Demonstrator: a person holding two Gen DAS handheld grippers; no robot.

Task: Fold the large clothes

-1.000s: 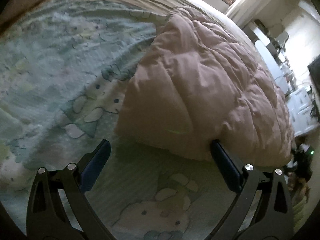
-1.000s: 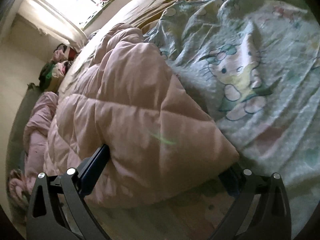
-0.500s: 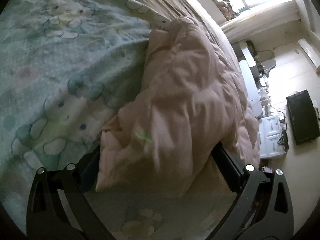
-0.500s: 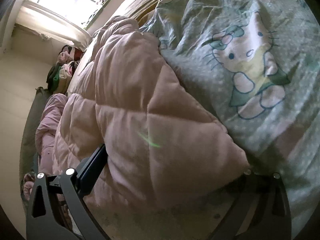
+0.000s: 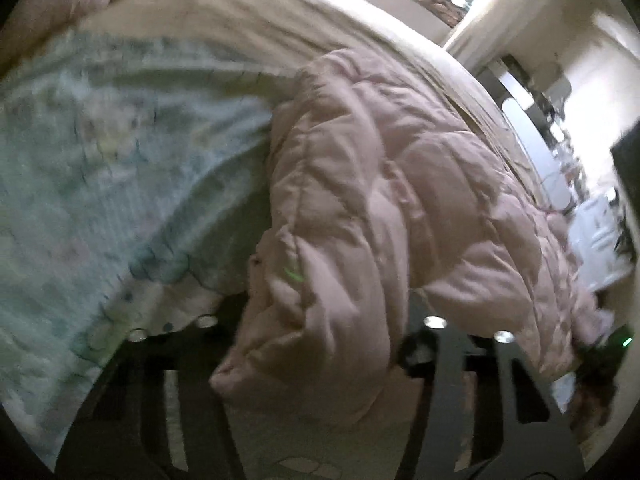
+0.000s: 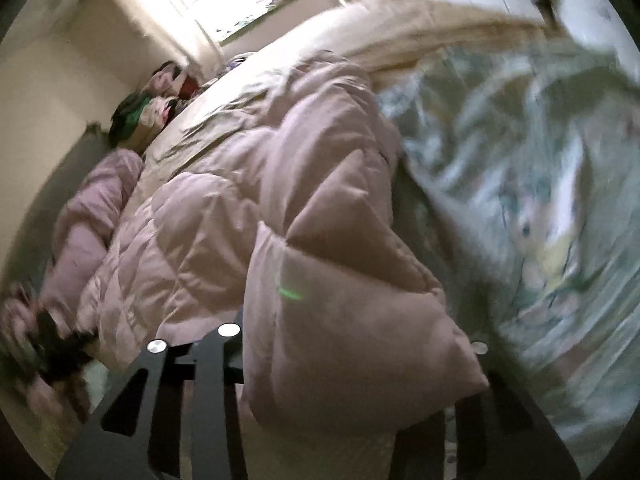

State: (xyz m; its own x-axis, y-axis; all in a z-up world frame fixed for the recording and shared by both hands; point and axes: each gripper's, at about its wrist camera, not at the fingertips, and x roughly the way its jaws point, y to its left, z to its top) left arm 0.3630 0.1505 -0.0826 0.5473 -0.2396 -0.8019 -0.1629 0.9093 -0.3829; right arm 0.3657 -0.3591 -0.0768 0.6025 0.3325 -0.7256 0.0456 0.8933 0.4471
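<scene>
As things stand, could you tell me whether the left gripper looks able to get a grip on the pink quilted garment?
Probably yes. The left gripper already has a corner of the pink quilted garment bunched between its closing jaws, and nothing else lies in the way. The blur hides whether the pads are pressing yet.

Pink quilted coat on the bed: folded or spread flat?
Folded, or at least doubled over: the pink quilted coat lies as a thick, bunched bundle on the cartoon-print sheet, not spread flat. Whether the fold is neat, cannot tell.
</scene>
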